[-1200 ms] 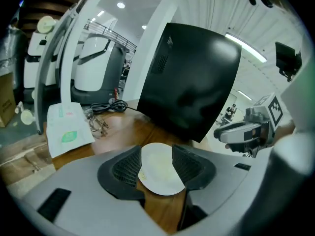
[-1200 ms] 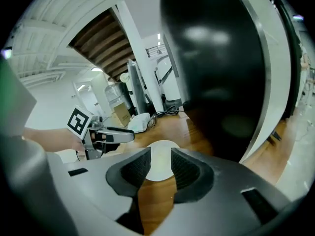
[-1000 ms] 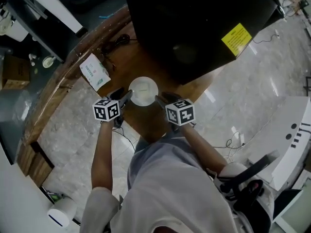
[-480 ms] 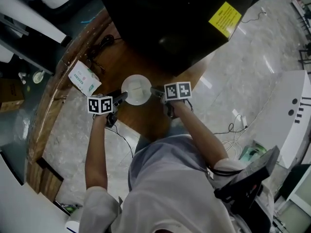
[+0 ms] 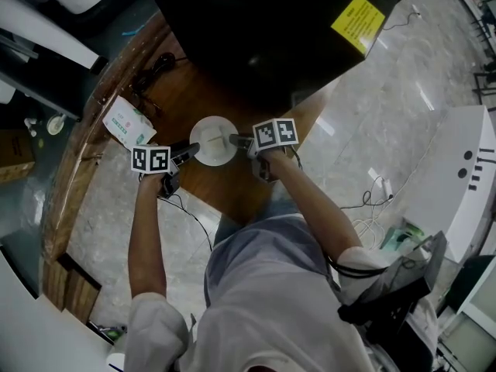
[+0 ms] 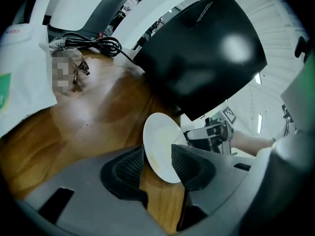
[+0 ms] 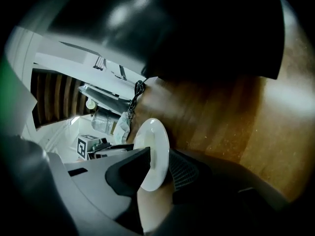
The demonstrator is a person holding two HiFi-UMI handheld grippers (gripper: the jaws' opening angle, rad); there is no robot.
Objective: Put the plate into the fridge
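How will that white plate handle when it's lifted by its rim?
The plate looks rigid, so it probably won't flex. Its smooth, glossy rim may slip when pinched. It looks ceramic, so a drop onto the wooden table could chip it.

Curved wooden counter [image 5: 190,95] stands on pale, glossy marble floor [image 5: 387,107].

I'm holding both arms stretched forward, the grippers angling down and facing each other. My left gripper [image 5: 188,150] is clamping one edge of the plate [image 5: 213,140]. My right gripper [image 5: 237,140], its jaws just closing, is pinching the opposite edge.
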